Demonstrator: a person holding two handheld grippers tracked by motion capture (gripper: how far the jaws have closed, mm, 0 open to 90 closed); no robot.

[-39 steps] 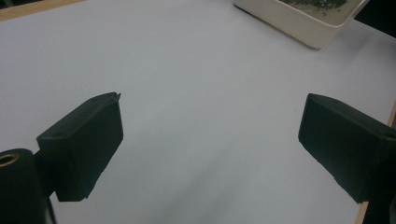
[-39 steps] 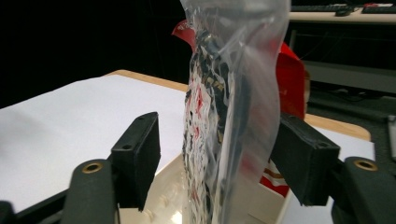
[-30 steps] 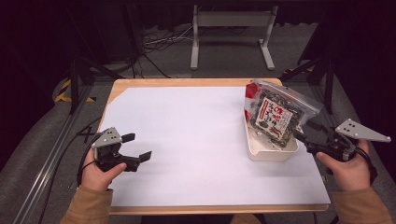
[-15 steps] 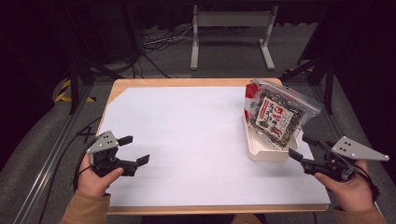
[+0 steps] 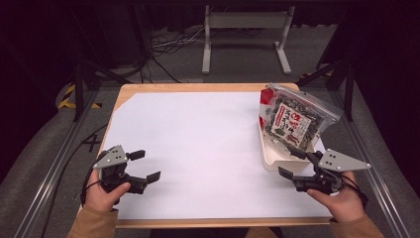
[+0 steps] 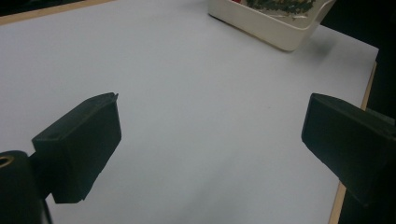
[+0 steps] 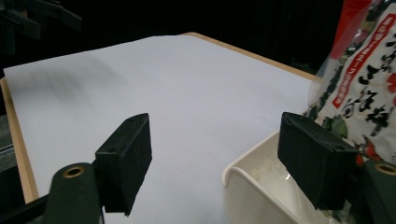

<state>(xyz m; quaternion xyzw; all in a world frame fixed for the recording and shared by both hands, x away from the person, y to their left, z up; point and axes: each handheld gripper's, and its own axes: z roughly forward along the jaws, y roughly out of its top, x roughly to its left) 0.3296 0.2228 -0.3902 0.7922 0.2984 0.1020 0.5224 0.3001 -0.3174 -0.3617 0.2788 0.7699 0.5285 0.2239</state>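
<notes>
A clear zip bag of dried seaweed snack [image 5: 293, 121] is seen standing tilted in a cream plastic tray [image 5: 271, 159] at about three o'clock on the white table sheet [image 5: 198, 144]. The bag is judged light, soft and crinkly, its film slippery and its contents brittle; a pinch on the flat top seal, at its one o'clock corner, would be safest. The right gripper [image 5: 296, 162] is held just beside the tray's near rim, its jaws apart, having just been opening, with nothing between them. The left gripper [image 5: 144, 165] is held at eight o'clock, jaws apart and empty.
</notes>
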